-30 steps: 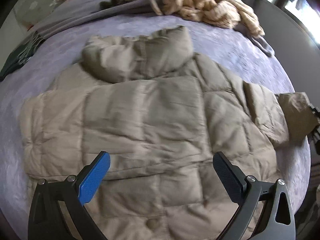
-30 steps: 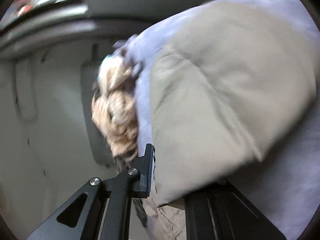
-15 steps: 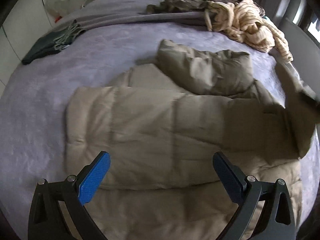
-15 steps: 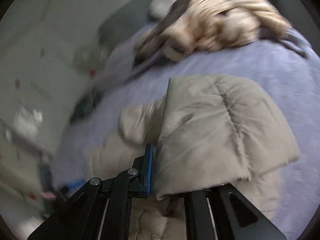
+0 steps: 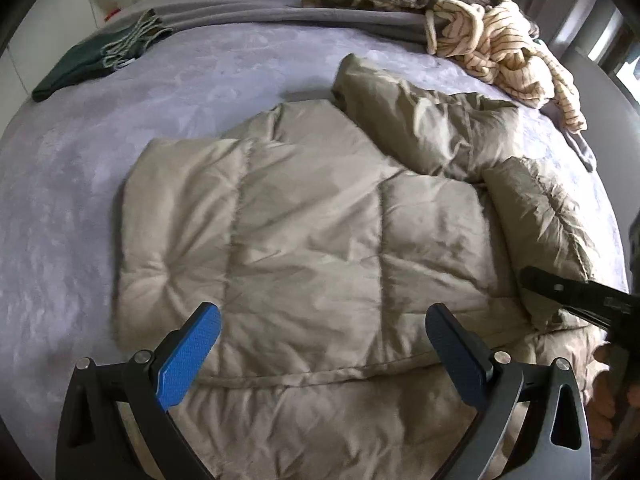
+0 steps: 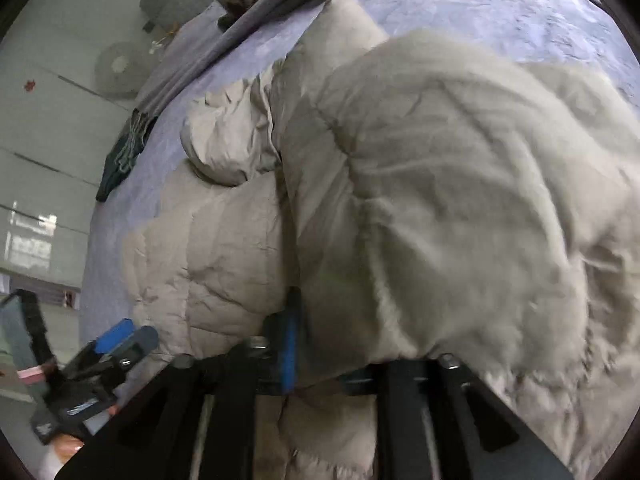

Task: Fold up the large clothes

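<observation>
A khaki quilted puffer jacket [image 5: 312, 240] lies spread on a purple bed [image 5: 80, 200], its hood [image 5: 420, 120] bunched at the far side. My left gripper [image 5: 322, 314] hangs open just above the jacket's near part, with nothing between its blue pads; it also shows as the left gripper [image 6: 116, 344] low on the left in the right wrist view. My right gripper [image 6: 344, 344] is at the jacket's right side, its jaws opening with the sleeve [image 6: 440, 200] still draped between them. That sleeve [image 5: 536, 216] lies folded over the body. The right finger is hidden under fabric.
A cream striped garment [image 5: 500, 48] and brown clothes are piled at the bed's far right. A dark green scarf [image 5: 92, 60] lies at the far left beside a grey blanket [image 5: 280, 16]. A person's hand [image 5: 608, 392] holds the right gripper's handle.
The right gripper swung the sleeve in over the jacket's body, rolled, and its jaws have spread apart. The left gripper slid sideways over the jacket, still open.
</observation>
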### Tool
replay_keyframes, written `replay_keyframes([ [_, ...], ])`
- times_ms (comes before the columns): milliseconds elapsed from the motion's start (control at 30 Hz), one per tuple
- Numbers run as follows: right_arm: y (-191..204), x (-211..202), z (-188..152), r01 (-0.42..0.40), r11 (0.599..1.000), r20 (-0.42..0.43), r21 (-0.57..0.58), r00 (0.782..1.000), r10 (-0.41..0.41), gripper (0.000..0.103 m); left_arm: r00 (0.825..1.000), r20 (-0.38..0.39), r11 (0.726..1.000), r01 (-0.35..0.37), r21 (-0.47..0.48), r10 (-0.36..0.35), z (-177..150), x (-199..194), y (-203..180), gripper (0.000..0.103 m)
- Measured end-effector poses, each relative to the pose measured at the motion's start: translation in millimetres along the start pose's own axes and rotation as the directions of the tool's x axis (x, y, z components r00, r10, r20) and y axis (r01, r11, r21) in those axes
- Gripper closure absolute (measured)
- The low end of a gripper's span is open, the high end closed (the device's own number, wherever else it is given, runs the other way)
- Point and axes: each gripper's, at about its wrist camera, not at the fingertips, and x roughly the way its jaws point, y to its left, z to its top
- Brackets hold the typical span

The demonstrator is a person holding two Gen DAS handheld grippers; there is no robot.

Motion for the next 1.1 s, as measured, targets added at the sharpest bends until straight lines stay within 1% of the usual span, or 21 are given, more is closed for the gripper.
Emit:
replay_keyframes([
  [33, -2.0, -7.2, -1.4, -0.013, 1.000, 0.017, 0.011, 1.000, 0.012, 0.043, 1.000, 0.003, 1.000, 0.012, 0.001, -0.012, 1.7, -0.3, -1.7, 0.000],
  [67, -6.4, -19.9, -4.5, -0.028, 0.999, 0.050, 0.031, 0.998, 0.027, 0.036, 1.000, 0.004, 1.000, 0.021, 0.000, -0.021, 3.3, -0.5, -2.1, 0.000],
  [100, -12.0, -32.0, -6.8, -0.038, 0.998, 0.084, 0.054, 0.996, 0.033, 0.034, 0.999, -0.001, 0.999, 0.043, -0.004, -0.043, 5.4, 0.2, -2.1, 0.000],
  [200, -37.7, -56.0, -11.1, -0.079, 0.983, 0.145, 0.167, 0.988, 0.055, 0.034, 0.997, -0.014, 0.997, 0.081, -0.019, -0.081, 9.6, 2.6, 0.0, 0.000],
  [300, -68.1, -61.6, -3.0, -0.163, 0.938, 0.205, 0.306, 0.973, 0.103, 0.034, 0.992, -0.016, 0.992, 0.123, -0.027, -0.123, 14.3, 5.3, 1.5, 0.000],
  [333, -78.5, -64.5, 1.3, -0.200, 0.915, 0.232, 0.349, 0.965, 0.122, 0.039, 0.987, -0.017, 0.987, 0.157, -0.037, -0.157, 16.3, 6.8, 2.8, 0.000],
  [367, -80.6, -64.4, 4.0, -0.222, 0.903, 0.253, 0.368, 0.958, 0.132, 0.056, 0.980, -0.018, 0.979, 0.199, -0.051, -0.200, 18.2, 8.0, 4.6, 0.000],
  [400, -81.8, -64.8, 9.8, -0.223, 0.897, 0.266, 0.382, 0.956, 0.125, 0.093, 0.974, -0.017, 0.972, 0.226, -0.060, -0.227, 19.9, 9.3, 5.3, 0.000],
  [433, -76.1, -64.6, 17.1, -0.187, 0.909, 0.262, 0.372, 0.961, 0.091, 0.098, 0.960, -0.012, 0.958, 0.277, -0.078, -0.279, 21.2, 10.5, 8.0, 0.000],
  [467, -67.2, -64.8, 21.5, -0.175, 0.924, 0.268, 0.340, 0.960, 0.083, 0.098, 0.954, -0.010, 0.950, 0.299, -0.089, -0.301, 22.4, 11.2, 9.1, 0.000],
  [567, -12.7, -64.2, 30.4, -0.119, 0.987, 0.248, 0.112, 0.965, 0.088, 0.098, 0.926, 0.006, 0.914, 0.374, -0.155, -0.378, 22.4, 14.0, 21.1, 0.000],
  [633, 30.2, -56.4, 25.1, -0.080, 0.995, 0.204, -0.065, 0.975, 0.092, 0.098, 0.903, 0.023, 0.878, 0.424, -0.220, -0.430, 21.4, 15.9, 35.1, 0.000],
  [700, 59.8, -46.3, 15.8, -0.043, 0.982, 0.167, -0.186, 0.983, 0.074, 0.098, 0.880, 0.045, 0.840, 0.466, -0.277, -0.473, 21.7, 16.9, 49.6, 0.000],
  [767, 88.5, -24.9, -0.8, 0.004, 0.954, 0.100, -0.299, 0.995, 0.027, 0.094, 0.856, 0.061, 0.805, 0.505, -0.312, -0.513, 22.5, 17.9, 59.7, 0.000],
  [800, 96.9, -14.8, -8.2, 0.030, 0.941, 0.068, -0.336, 0.998, -0.008, 0.092, 0.836, 0.069, 0.779, 0.535, -0.327, -0.545, 22.7, 19.0, 63.9, 0.000],
  [833, 100.4, -6.6, -14.4, 0.041, 0.933, 0.039, -0.359, 0.999, -0.029, 0.083, 0.797, 0.075, 0.734, 0.585, -0.344, -0.600, 24.0, 21.2, 67.2, 0.000],
  [867, 103.1, 1.4, -21.5, 0.047, 0.925, 0.006, -0.377, 0.999, -0.048, 0.076, 0.776, 0.077, 0.711, 0.609, -0.351, -0.627, 25.0, 22.9, 68.5, 0.000],
  [900, 104.9, 7.5, -28.4, 0.054, 0.920, -0.019, -0.388, 0.998, -0.067, 0.059, 0.742, 0.079, 0.674, 0.644, -0.361, -0.666, 26.4, 25.5, 67.7, 0.000],
  [933, 103.6, 9.1, -33.0, 0.060, 0.920, -0.031, -0.388, 0.996, -0.078, 0.044, 0.724, 0.076, 0.658, 0.660, -0.362, -0.685, 27.9, 26.8, 64.4, 0.000],
  [1000, 93.0, 1.8, -39.0, 0.050, 0.928, -0.042, -0.369, 0.997, -0.070, 0.042, 0.716, 0.058, 0.657, 0.668, -0.350, -0.696, 29.8, 30.0, 56.6, 0.000],
  [1100, 53.3, -21.0, -41.5, 0.050, 0.960, -0.056, -0.276, 0.996, -0.068, 0.042, 0.724, 0.026, 0.676, 0.655, -0.337, -0.689, 31.6, 37.4, 43.8, 0.000],
])
